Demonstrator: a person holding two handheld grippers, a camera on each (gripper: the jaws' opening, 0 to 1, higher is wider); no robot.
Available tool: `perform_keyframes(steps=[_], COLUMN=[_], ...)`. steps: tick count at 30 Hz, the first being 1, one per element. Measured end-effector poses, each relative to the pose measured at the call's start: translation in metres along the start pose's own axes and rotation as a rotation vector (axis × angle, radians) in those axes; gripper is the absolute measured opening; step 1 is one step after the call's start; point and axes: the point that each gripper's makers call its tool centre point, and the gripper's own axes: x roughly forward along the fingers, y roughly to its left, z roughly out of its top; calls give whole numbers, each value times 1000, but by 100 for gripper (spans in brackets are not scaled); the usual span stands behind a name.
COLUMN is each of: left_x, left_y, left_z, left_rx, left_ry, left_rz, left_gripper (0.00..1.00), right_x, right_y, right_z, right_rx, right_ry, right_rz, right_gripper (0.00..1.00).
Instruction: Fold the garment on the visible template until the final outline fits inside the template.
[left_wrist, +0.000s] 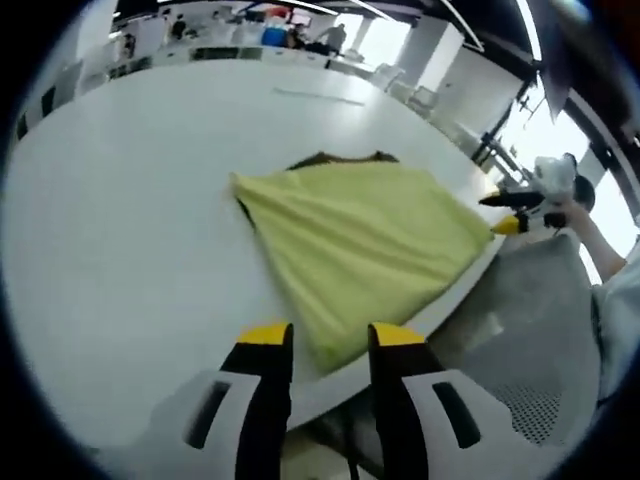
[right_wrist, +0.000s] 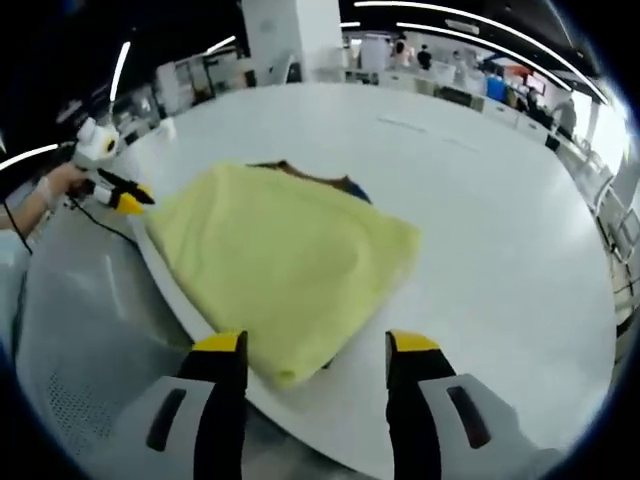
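A pale yellow-green cloth garment (left_wrist: 365, 245) lies spread flat on the large white surface (left_wrist: 130, 220), close to its curved near edge, and one corner of the cloth reaches that edge. At the far side of the garment a dark brown thin edge (left_wrist: 340, 158) shows from under it; whether this is the template I cannot tell. In the left gripper view, the left gripper (left_wrist: 330, 338) with yellow tips and black-and-white jaws is held low before the edge of the surface, jaws apart with nothing between them, pointing at the near corner of the garment. The right gripper (left_wrist: 505, 212) shows at the right of this view, held in a person's hand (left_wrist: 572, 212), its yellow tips just beside the right corner of the garment. In the right gripper view, the right gripper (right_wrist: 315, 345) is also parted and holds nothing, over the near folded edge of the garment (right_wrist: 285, 265). A grey mesh chair (left_wrist: 530, 330) stands below the surface.
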Motion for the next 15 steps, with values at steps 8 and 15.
perform_keyframes(steps=[8,15], left_x=[3,6], left_y=[0,-2], left_z=[-5,-4], left_rx=[-30,-43], left_ry=[20,21], left_rz=[-4,-11], left_gripper=[18,11], right_x=[6,5], right_y=[1,-6], right_z=[-11,-21], right_rx=[51,88], right_ry=[9,26], right_rz=[17,7], right_gripper=[46,40])
